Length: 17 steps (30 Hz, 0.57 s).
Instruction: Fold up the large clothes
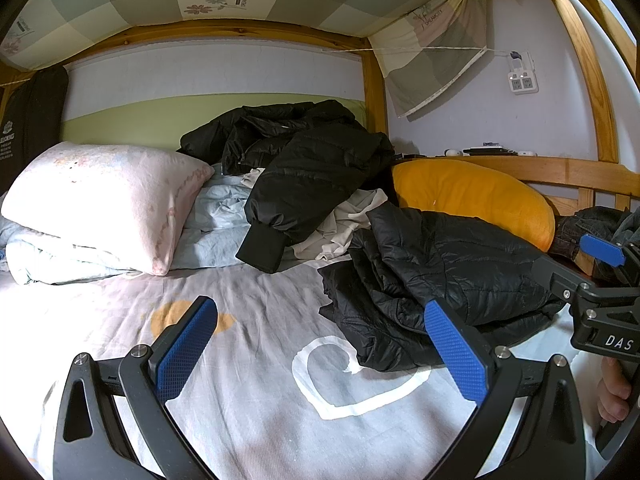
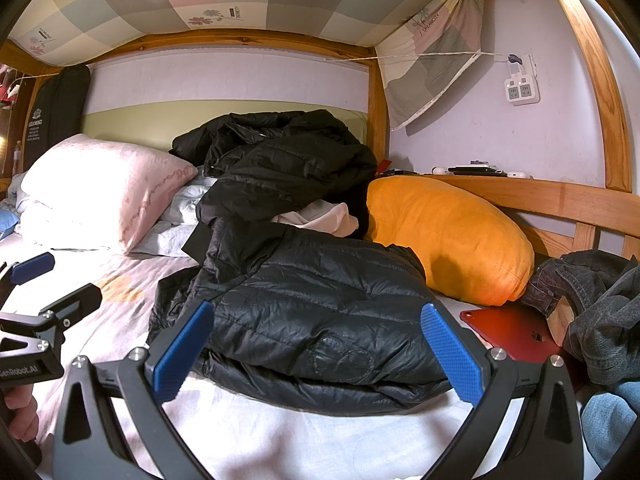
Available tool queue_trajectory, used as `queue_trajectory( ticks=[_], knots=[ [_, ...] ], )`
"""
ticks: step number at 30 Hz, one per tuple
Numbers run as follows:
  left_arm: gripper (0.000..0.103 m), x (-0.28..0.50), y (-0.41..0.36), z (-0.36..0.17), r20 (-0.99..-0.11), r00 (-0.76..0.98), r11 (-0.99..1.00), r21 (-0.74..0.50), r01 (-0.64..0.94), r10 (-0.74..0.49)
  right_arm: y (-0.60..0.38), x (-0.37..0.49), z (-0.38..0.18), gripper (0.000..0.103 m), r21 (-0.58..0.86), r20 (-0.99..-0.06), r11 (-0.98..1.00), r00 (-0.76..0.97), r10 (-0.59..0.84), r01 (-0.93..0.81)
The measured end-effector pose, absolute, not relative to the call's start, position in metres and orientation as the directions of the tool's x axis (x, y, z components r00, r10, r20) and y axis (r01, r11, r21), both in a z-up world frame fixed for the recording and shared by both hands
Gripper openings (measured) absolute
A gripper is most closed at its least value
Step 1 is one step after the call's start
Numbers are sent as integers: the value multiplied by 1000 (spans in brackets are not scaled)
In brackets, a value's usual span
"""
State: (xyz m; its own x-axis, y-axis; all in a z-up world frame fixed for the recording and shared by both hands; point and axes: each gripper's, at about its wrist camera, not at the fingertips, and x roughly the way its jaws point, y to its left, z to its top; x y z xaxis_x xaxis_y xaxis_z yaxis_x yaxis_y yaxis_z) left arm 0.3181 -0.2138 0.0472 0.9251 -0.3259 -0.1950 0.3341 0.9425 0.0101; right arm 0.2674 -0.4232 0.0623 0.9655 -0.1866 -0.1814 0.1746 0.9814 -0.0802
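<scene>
A folded black quilted jacket [image 2: 320, 312] lies on the bed sheet [image 2: 280, 440], straight ahead of my right gripper [image 2: 318, 354], whose blue pads stand wide apart and hold nothing. In the left wrist view the same jacket [image 1: 448, 276] lies to the right, beside my left gripper [image 1: 322, 350], also open and empty over the sheet [image 1: 260, 400]. Behind it a second black puffer jacket [image 1: 304, 160] lies heaped and unfolded on pale clothes. The right gripper [image 1: 600, 256] shows at the right edge there; the left gripper [image 2: 36, 276] shows at the left edge of the right wrist view.
A pink pillow [image 1: 100, 200] rests on a pale blue quilt at the left. An orange cushion [image 2: 448, 240] leans on the wooden rail [image 2: 560, 200]. A red tablet [image 2: 516, 332] and dark denim clothing [image 2: 592, 304] lie at the right. Bunk posts frame the bed.
</scene>
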Motion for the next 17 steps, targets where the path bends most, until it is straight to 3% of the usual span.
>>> queue_trajectory(
  ticks=[17],
  knots=[
    [103,319,-215,47,-198,924,942,11,335,-327,-426,270,61,103,-84,-188,983,966,-177,163]
  ],
)
